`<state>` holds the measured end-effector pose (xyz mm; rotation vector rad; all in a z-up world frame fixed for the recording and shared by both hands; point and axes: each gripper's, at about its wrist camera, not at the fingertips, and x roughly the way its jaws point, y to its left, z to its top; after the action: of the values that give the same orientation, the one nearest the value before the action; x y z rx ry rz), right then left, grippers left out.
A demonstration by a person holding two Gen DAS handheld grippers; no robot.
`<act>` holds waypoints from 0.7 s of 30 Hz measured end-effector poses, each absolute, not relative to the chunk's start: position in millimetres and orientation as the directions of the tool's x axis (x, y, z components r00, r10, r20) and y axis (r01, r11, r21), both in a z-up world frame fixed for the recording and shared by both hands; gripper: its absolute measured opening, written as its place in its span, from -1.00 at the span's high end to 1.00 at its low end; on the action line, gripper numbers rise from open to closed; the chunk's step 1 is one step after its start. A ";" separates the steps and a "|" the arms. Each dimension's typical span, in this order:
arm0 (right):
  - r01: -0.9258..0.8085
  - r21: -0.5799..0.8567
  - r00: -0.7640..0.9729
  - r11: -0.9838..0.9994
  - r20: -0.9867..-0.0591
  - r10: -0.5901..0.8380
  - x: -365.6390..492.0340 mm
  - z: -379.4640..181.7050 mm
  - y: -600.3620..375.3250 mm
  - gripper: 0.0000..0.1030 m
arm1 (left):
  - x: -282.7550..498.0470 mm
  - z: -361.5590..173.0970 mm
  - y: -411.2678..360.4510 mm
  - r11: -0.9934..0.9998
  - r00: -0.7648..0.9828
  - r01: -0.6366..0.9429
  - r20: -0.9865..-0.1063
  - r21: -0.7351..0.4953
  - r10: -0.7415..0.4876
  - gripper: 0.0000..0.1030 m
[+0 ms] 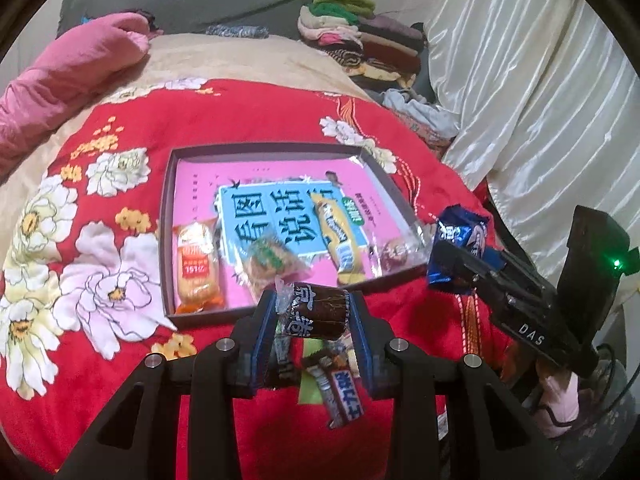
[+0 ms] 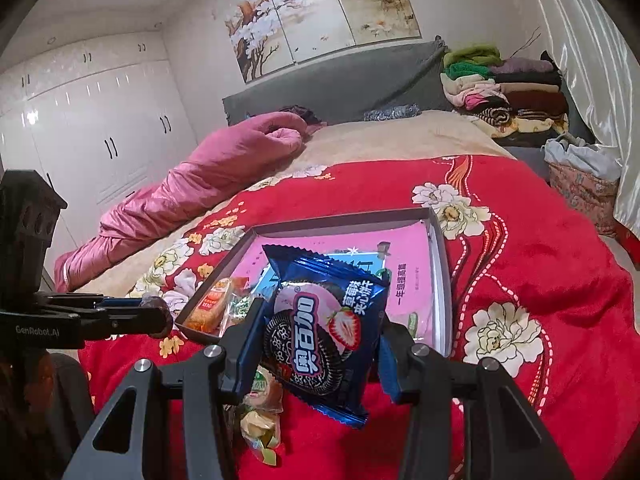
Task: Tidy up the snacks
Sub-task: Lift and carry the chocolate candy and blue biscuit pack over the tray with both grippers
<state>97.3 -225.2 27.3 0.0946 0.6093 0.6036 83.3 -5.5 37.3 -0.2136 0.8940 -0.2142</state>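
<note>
My left gripper [image 1: 314,314] is shut on a brown wrapped candy [image 1: 316,312], held just above the near edge of the shallow box tray [image 1: 168,216]. The tray holds an orange cake pack [image 1: 196,268], a green biscuit pack [image 1: 268,260], a yellow bar [image 1: 340,240] and a small candy [image 1: 394,254] on a pink book. My right gripper [image 2: 320,344] is shut on a blue strawberry cookie packet [image 2: 324,336], held above the tray's near edge [image 2: 444,280]; it also shows in the left wrist view [image 1: 460,248]. Loose snacks [image 1: 340,388] lie on the bed below the grippers.
The tray rests on a red flowered blanket [image 1: 240,120]. A pink quilt [image 2: 200,184] lies at the left, folded clothes [image 2: 504,88] are stacked at the headboard, and a white curtain [image 1: 540,80] hangs at the right. White wardrobes [image 2: 92,120] stand beyond the bed.
</note>
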 end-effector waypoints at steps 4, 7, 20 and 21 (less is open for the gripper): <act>-0.495 0.254 0.670 0.831 -0.497 0.551 99.2 30.7 -229.9 0.05 | 88.8 44.1 -8.2 0.954 0.618 0.095 -0.734 -0.283 -0.280 0.29; -0.485 0.257 0.682 0.836 -0.488 0.545 100.7 33.0 -234.1 0.05 | 93.5 48.4 -11.2 0.955 0.628 0.098 -0.728 -0.278 -0.276 0.29; -0.449 0.271 0.720 0.852 -0.455 0.524 106.3 41.0 -251.7 0.05 | 106.4 52.7 -19.8 0.955 0.638 0.099 -0.718 -0.279 -0.277 0.29; -0.446 0.270 0.723 0.853 -0.454 0.521 106.8 41.4 -252.1 0.05 | 107.6 52.6 -19.7 0.955 0.639 0.099 -0.718 -0.280 -0.276 0.29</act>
<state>106.8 -252.1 41.4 0.1457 0.5443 0.5363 107.6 -19.7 52.6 -0.2231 0.8531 -0.2158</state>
